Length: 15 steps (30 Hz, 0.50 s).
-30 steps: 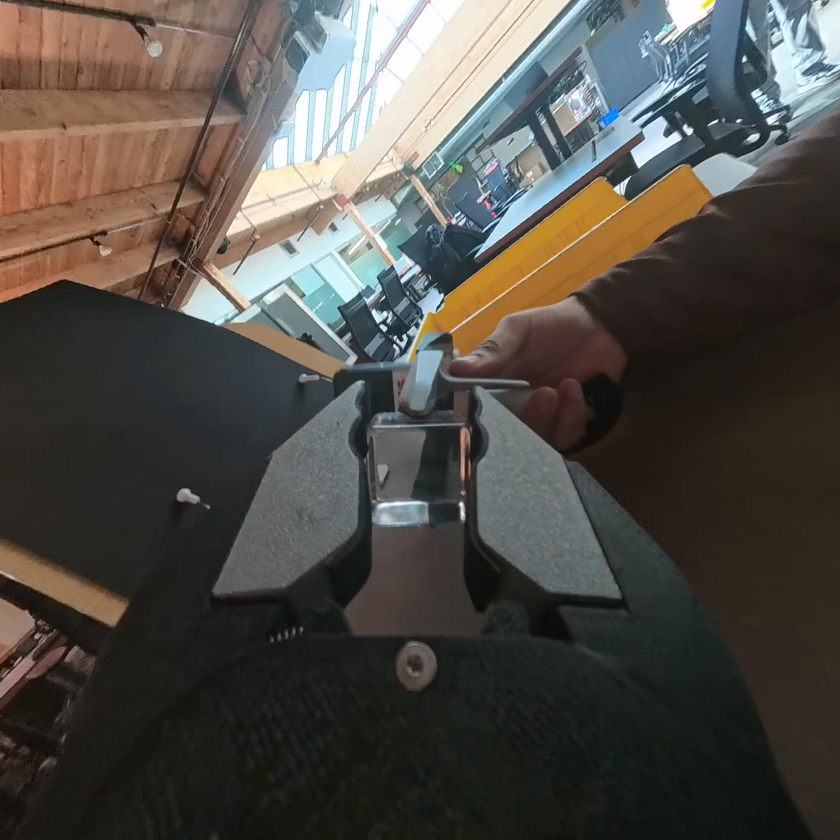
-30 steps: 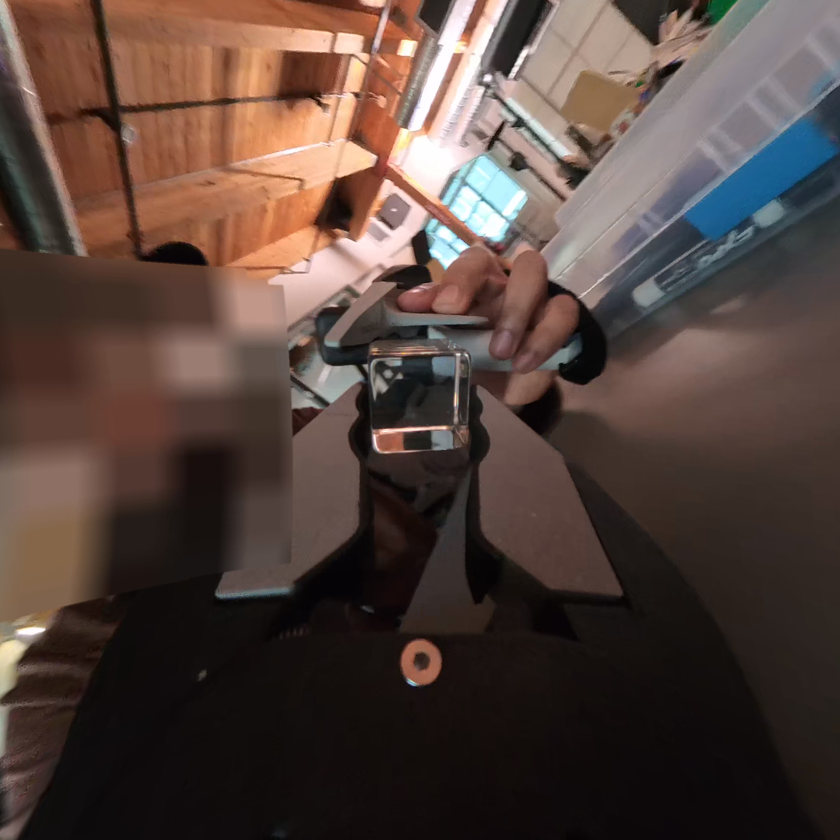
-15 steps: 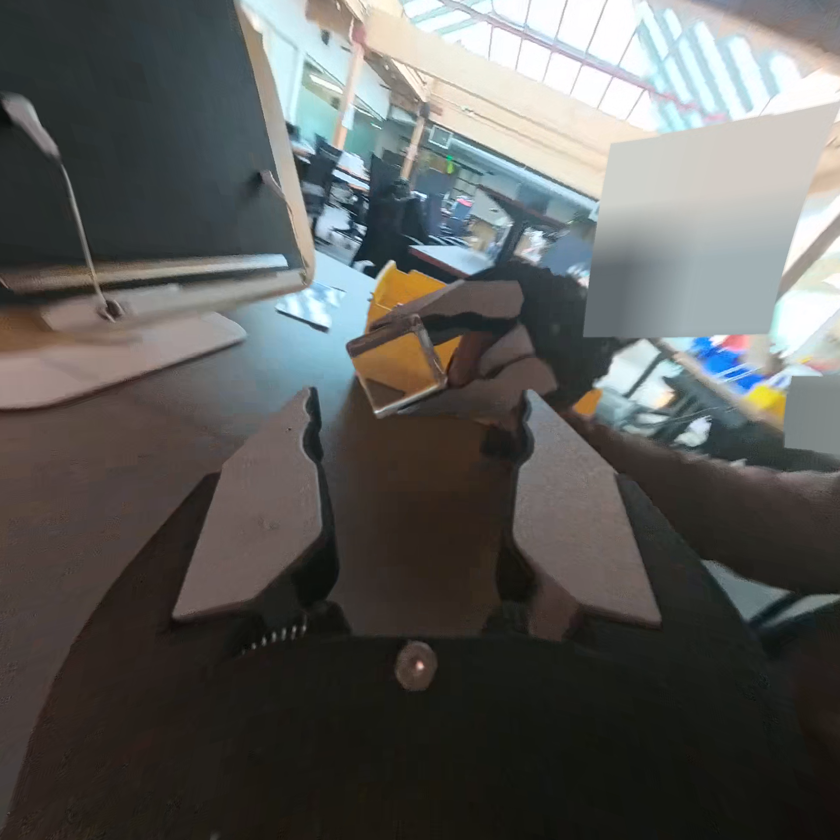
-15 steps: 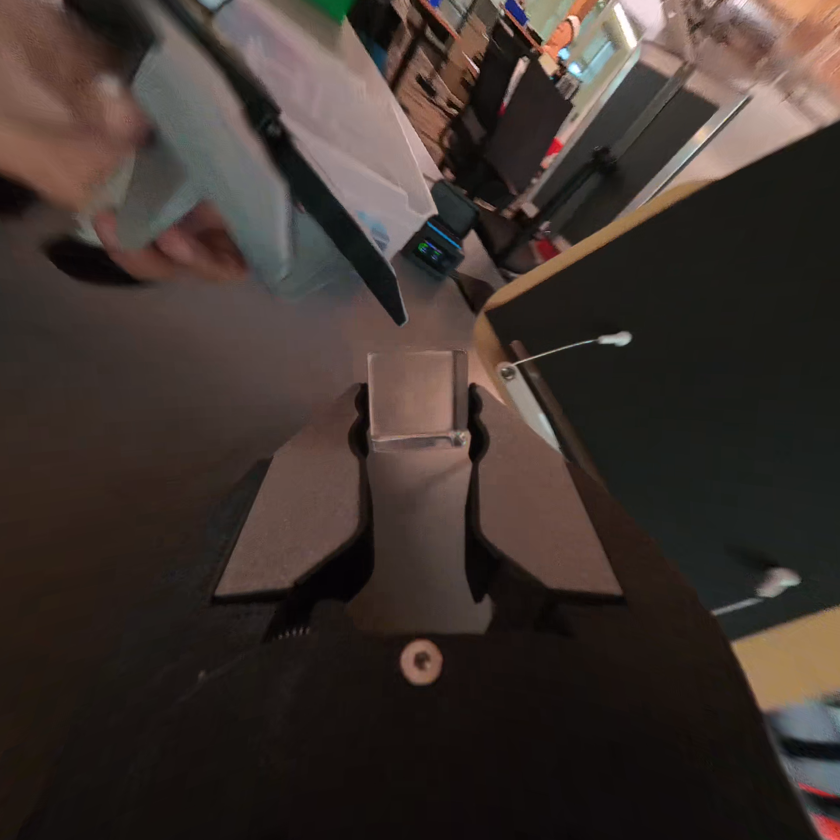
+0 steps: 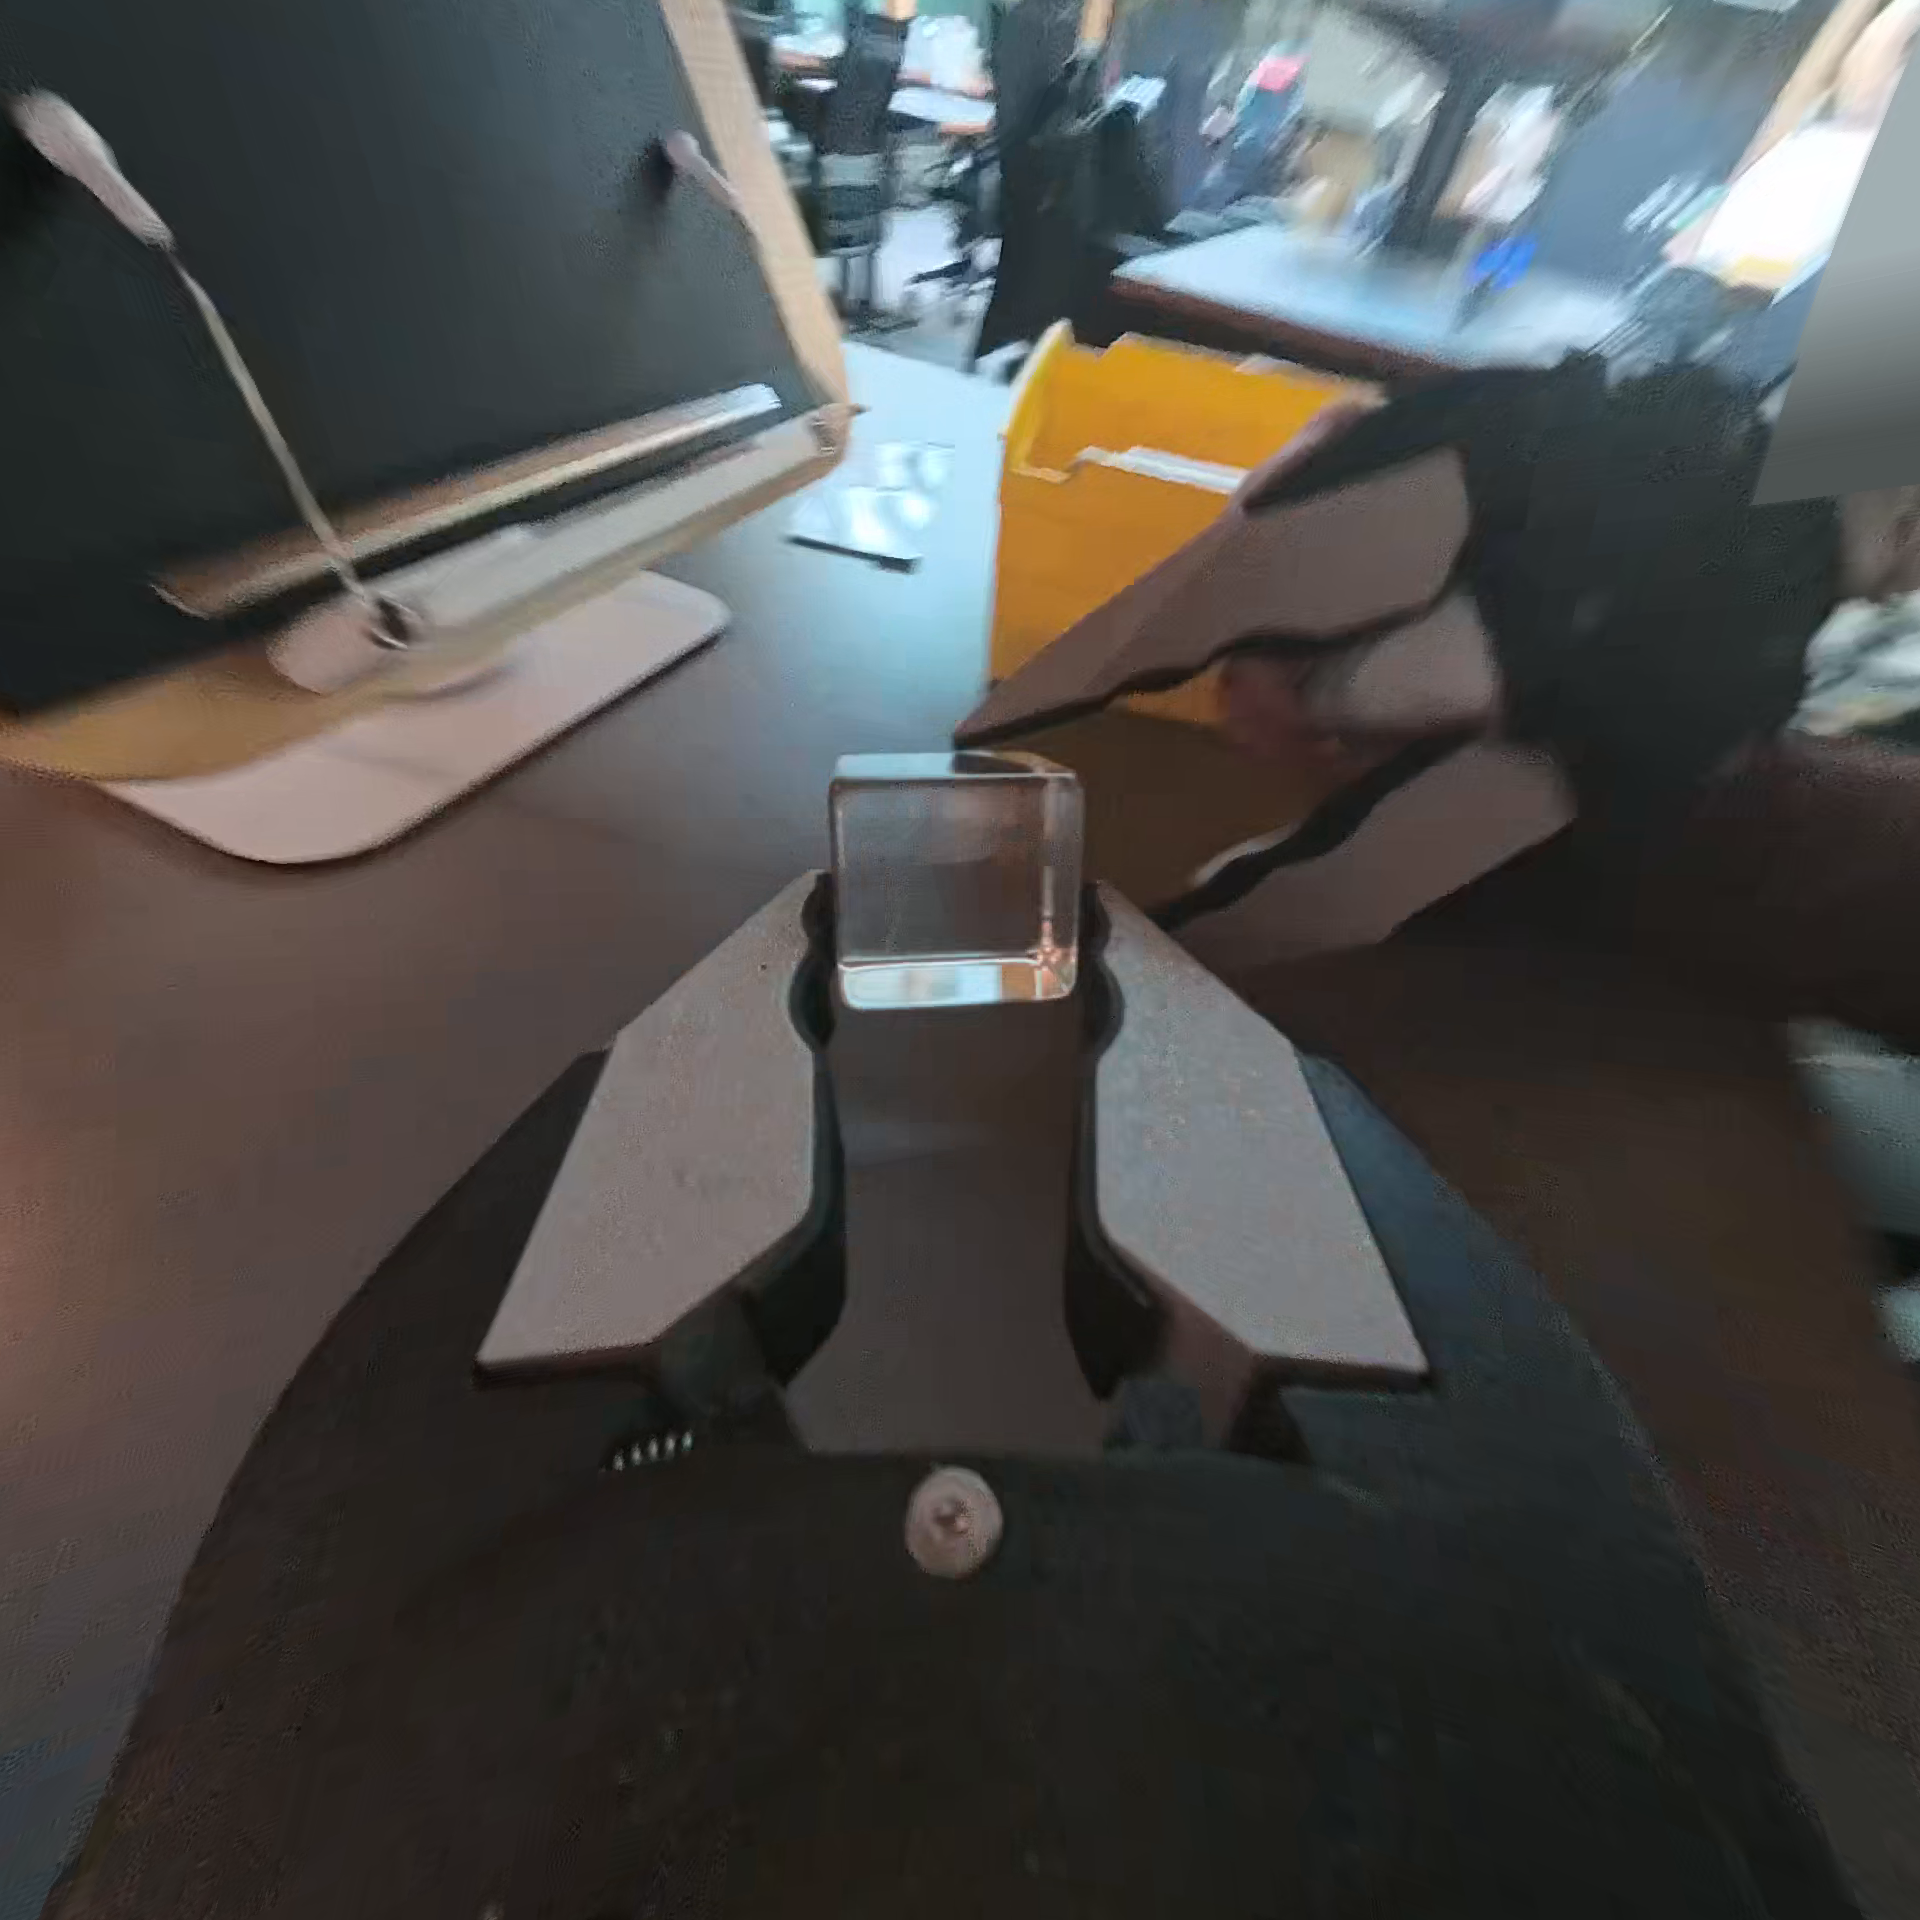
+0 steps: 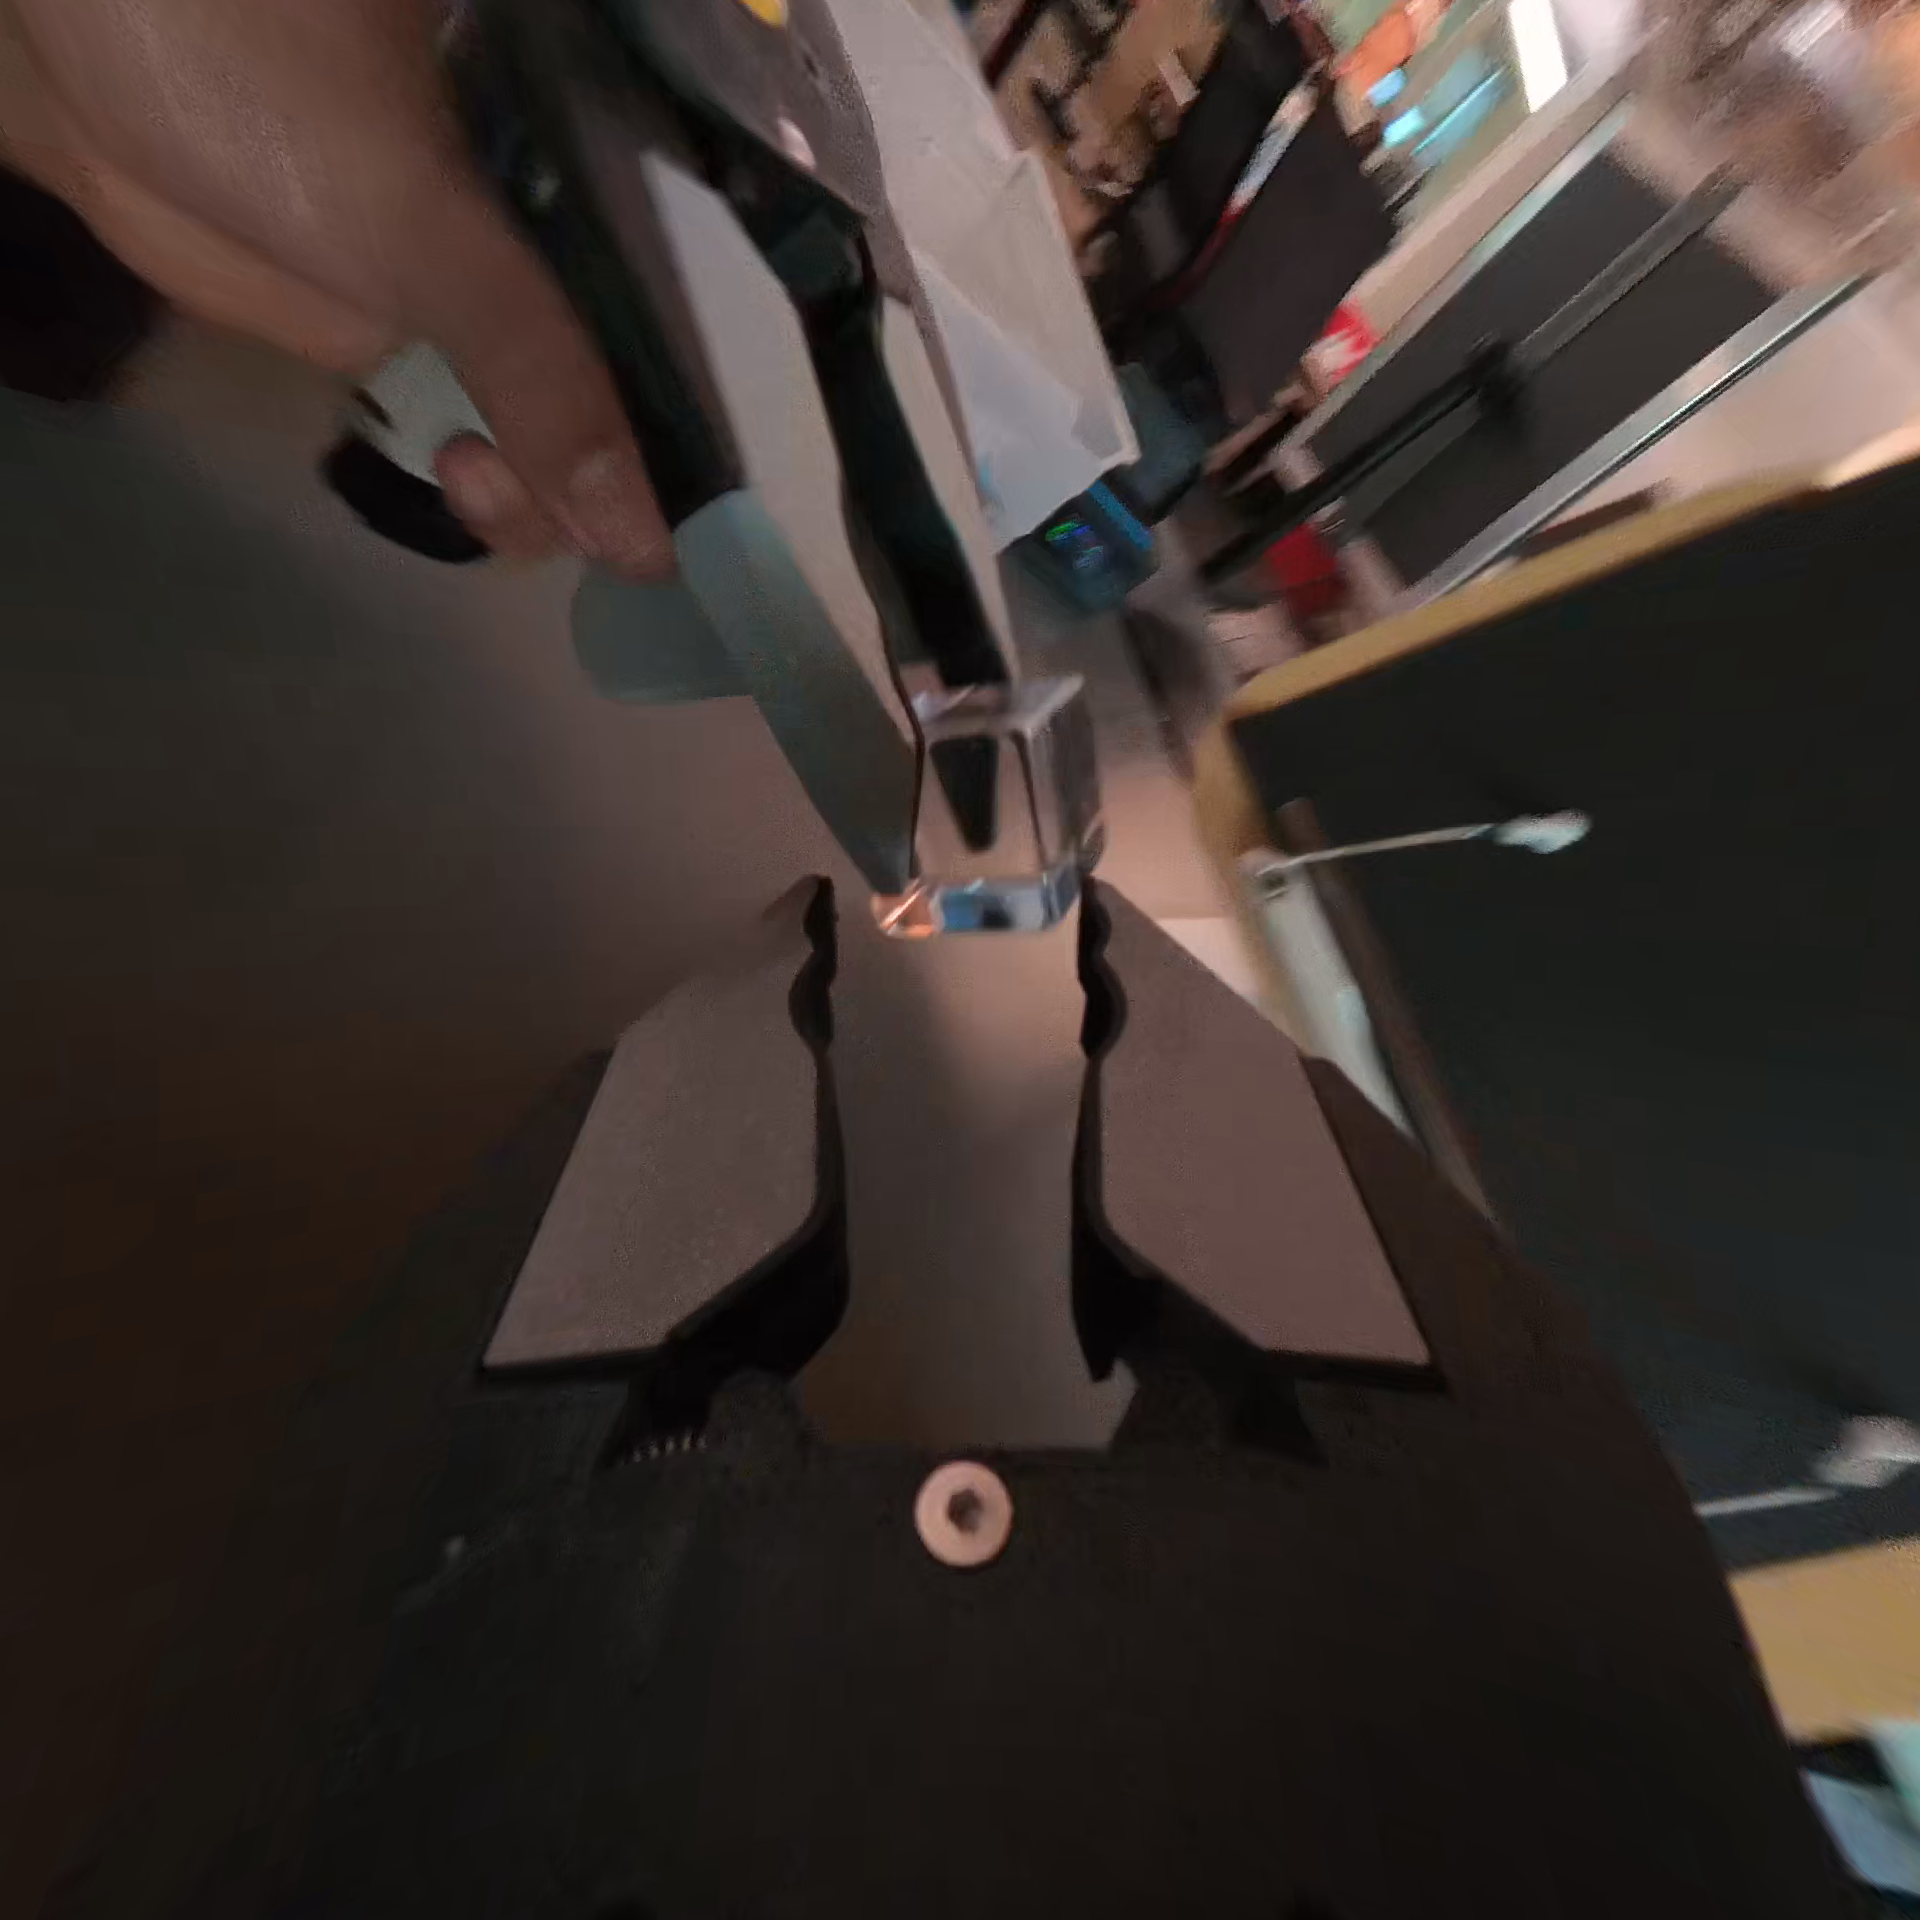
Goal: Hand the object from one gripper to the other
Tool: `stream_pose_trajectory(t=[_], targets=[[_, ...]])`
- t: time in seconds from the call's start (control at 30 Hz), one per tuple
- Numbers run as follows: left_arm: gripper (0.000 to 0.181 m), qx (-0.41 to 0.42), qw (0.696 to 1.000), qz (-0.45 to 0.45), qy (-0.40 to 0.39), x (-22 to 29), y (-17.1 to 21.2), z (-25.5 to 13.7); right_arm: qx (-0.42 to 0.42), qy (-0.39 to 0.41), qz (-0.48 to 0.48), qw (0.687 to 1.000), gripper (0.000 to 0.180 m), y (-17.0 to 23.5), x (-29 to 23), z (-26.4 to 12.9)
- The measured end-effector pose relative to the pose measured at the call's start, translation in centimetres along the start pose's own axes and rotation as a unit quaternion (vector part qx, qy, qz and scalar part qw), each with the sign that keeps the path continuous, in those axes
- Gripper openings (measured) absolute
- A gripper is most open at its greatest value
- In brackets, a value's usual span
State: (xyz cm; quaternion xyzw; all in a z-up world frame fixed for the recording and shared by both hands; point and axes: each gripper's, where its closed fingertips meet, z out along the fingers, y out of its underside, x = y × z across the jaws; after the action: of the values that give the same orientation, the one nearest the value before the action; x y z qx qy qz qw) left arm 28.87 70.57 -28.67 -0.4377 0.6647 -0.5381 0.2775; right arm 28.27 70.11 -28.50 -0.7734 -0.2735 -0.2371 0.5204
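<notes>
Clear cube (image 5: 956,894) now clamped in left gripper (image 5: 956,935); right gripper (image 6: 956,925) released.

Clear glossy glass-like cube (image 5: 956,894); matt, grainy grey plastic-looking fingers (image 5: 686,1164); smooth dark tabletop (image 5: 312,1039); glossy yellow plastic-looking bin (image 5: 1101,488).

- Left gripper (image 5: 958,914): two grey, grainy-faced fingers (image 5: 686,1174) with angular outlines and black scalloped inner edges, on a black textured body.
- A silver screw (image 5: 953,1519) sits centred below the fingers — a small coil spring (image 5: 649,1449) shows beside it.
- Right gripper (image 6: 956,914): same build, with a hex-socket screw (image 6: 962,1512).
</notes>
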Motion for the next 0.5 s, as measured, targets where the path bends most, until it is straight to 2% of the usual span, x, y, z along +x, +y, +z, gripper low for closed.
stream_pose_trajectory(t=[0.1, 0.23, 0.3, 0.37, 0.5], targets=[[0.042, -0.008, 0.986, 0.142, -0.083, -1.1, -0.4, -0.3, 0.023, -0.077, 0.170, 0.982, 0.062, 1.1, 0.8, -0.8], [0.042, -0.021, 0.952, 0.273, -0.140, -0.8, -0.7, -0.1, 0.120, -0.193, 0.383, 0.895, 0.082, -0.9, 1.5, -1.9], [0.042, -0.021, 0.939, 0.309, -0.145, -0.1, -0.7, 0.2, 0.140, -0.211, 0.443, 0.860, 0.077, -1.3, 1.8, -1.6], [0.042, -0.021, 0.929, 0.339, -0.149, 0.6, -0.8, 0.5, 0.127, -0.239, 0.468, 0.841, 0.077, -1.2, 0.8, -0.9], [0.043, -0.037, 0.917, 0.365, -0.154, 1.1, -0.2, 1.2, 0.094, -0.250, 0.456, 0.849, 0.043, -0.7, -0.8, 0.4]])
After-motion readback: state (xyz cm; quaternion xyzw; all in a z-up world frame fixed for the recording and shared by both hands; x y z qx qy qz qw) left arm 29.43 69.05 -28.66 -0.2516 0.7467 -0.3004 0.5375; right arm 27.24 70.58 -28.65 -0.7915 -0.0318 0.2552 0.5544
